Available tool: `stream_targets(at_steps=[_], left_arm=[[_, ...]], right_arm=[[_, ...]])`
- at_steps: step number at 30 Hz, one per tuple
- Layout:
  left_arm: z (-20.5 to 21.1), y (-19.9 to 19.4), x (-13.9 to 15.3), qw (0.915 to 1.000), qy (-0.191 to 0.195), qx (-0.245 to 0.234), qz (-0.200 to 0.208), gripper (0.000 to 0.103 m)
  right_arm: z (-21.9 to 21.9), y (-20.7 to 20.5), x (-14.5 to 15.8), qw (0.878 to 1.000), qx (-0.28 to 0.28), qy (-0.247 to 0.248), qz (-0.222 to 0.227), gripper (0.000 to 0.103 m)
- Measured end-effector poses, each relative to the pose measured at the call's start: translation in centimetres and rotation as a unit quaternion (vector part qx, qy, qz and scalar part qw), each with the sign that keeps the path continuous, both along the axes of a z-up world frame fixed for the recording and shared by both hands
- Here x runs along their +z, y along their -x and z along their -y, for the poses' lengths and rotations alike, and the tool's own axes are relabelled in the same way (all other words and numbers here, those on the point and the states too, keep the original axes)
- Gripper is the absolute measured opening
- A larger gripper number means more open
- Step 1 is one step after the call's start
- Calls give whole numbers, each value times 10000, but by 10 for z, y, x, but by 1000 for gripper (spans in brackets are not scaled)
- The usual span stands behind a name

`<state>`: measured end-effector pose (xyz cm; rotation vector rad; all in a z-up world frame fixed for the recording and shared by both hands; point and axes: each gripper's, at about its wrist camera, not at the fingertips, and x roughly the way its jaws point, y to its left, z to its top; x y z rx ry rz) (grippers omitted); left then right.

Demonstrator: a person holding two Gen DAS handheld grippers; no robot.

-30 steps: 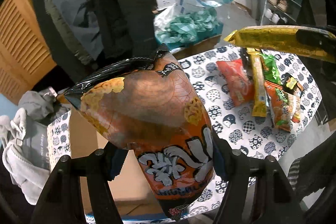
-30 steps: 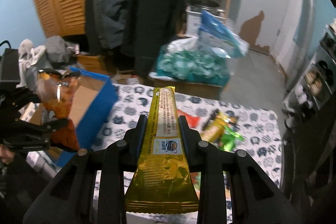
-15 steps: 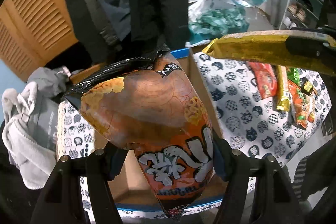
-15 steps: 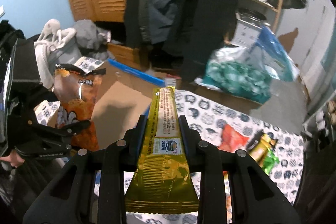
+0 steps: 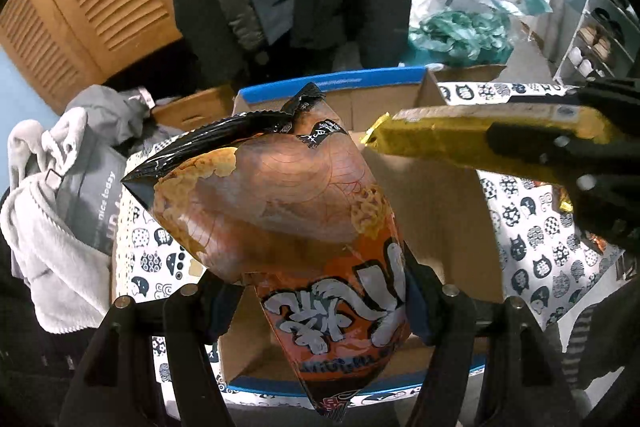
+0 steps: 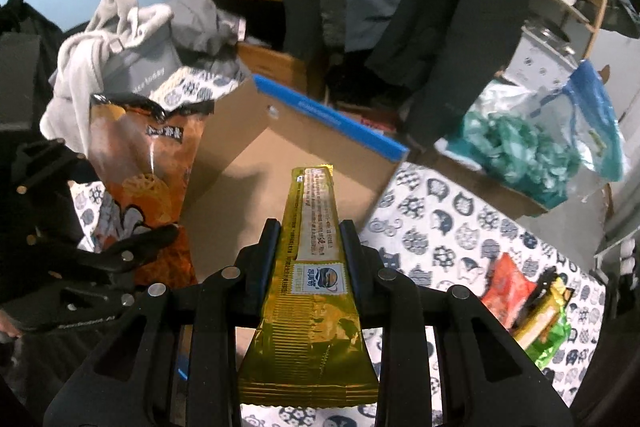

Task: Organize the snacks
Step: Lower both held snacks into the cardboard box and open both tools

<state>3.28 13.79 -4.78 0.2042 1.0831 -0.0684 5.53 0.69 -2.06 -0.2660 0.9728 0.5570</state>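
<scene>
My left gripper [image 5: 320,299] is shut on an orange and black snack bag [image 5: 280,211] and holds it above an open cardboard box with a blue rim [image 5: 452,227]. The bag also shows in the right wrist view [image 6: 140,163] with the left gripper [image 6: 132,259] around it. My right gripper [image 6: 310,239] is shut on a long gold snack pack [image 6: 314,267], held over the box [image 6: 256,187]. The gold pack [image 5: 480,135] and the right gripper's fingers [image 5: 560,147] reach in from the right in the left wrist view.
Several more snack packets [image 6: 532,303] lie on the cat-print tablecloth [image 6: 440,223] to the right. Grey clothes and a bag [image 5: 52,195] pile up left of the box. Coats hang behind, and a bag of teal items [image 6: 528,143] stands beyond the table.
Both grippers have moved left with their snacks and now hang over the open box. The loose packets have slid out to the right edge of view.
</scene>
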Motion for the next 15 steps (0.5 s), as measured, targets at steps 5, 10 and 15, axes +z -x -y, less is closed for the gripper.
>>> stream_targets(at_steps=[5,10,15], left_arm=[[-10,-3,-9,9998,-4,157,-120,71],[-11,-8,-19,9989,-144,273,-340,73],[-6,-8,-14,9992,-136,288,-260,80]], right_arm=[[-13,-8,-19,9996,68,31,-269,29],[-12,-9,-25,9992,0,-70,-404,74],[4,-9,-19,9988,-199,-50,-439,75]])
